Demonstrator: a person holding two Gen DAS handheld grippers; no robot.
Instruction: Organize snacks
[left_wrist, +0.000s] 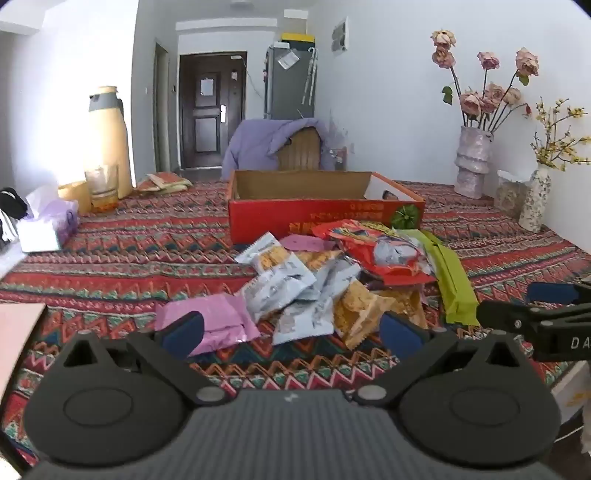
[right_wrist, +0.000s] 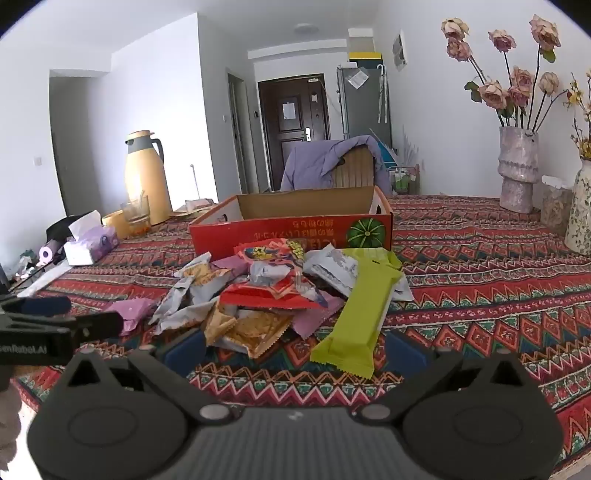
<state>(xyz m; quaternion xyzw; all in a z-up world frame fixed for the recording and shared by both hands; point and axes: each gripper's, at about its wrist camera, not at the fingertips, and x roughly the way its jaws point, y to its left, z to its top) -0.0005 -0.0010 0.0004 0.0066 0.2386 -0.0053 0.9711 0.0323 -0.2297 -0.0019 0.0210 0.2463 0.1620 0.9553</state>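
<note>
A heap of snack packets (left_wrist: 332, 273) (right_wrist: 273, 295) lies on the patterned tablecloth in front of an open red cardboard box (left_wrist: 317, 214) (right_wrist: 291, 229), whose inside looks bare. The heap holds a red bag (left_wrist: 376, 254) (right_wrist: 273, 284), a lime-green bar (left_wrist: 454, 284) (right_wrist: 358, 317), a pink packet (left_wrist: 218, 321), and pale blue-grey and orange packets. My left gripper (left_wrist: 293, 332) hovers open just short of the heap's near edge, nothing between its fingers. My right gripper (right_wrist: 295, 349) is open too, its fingers flanking the near ends of the green bar and an orange packet without touching them.
At the left stand a yellow thermos (left_wrist: 109, 140) (right_wrist: 146, 177), a glass (left_wrist: 101, 184) and a tissue box (left_wrist: 48, 225) (right_wrist: 92, 240). Vases with flowers (left_wrist: 472, 158) (right_wrist: 517, 166) line the right wall. A chair with a purple cloth (left_wrist: 277, 144) stands behind the table.
</note>
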